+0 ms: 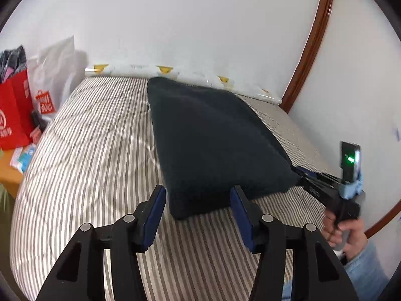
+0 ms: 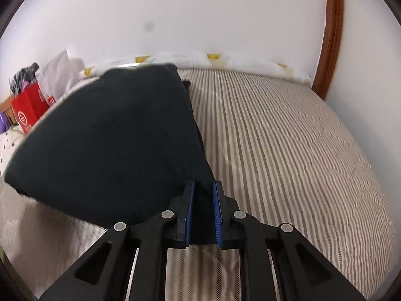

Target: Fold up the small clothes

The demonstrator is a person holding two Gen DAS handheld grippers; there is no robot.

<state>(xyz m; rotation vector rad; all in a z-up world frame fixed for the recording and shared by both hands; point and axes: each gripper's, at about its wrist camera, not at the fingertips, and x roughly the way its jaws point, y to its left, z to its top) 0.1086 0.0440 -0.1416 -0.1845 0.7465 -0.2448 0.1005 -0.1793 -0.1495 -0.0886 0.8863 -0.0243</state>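
A dark navy folded garment [image 1: 213, 135] lies on the striped bed. My left gripper [image 1: 198, 195] is open, its blue pads on either side of the garment's near left corner, apparently just short of it. My right gripper [image 1: 297, 171] shows in the left wrist view at the garment's near right corner. In the right wrist view my right gripper [image 2: 203, 190] is shut on a corner of the garment [image 2: 107, 138], which is lifted off the bed and hangs to the left.
The bed has a grey and white striped cover [image 1: 95, 150]. Red and white shopping bags [image 1: 15, 115] stand at the bed's left side. A white wall and a brown wooden headboard arc [image 1: 310, 42] lie behind. Open bed surface [image 2: 288, 138] lies to the right.
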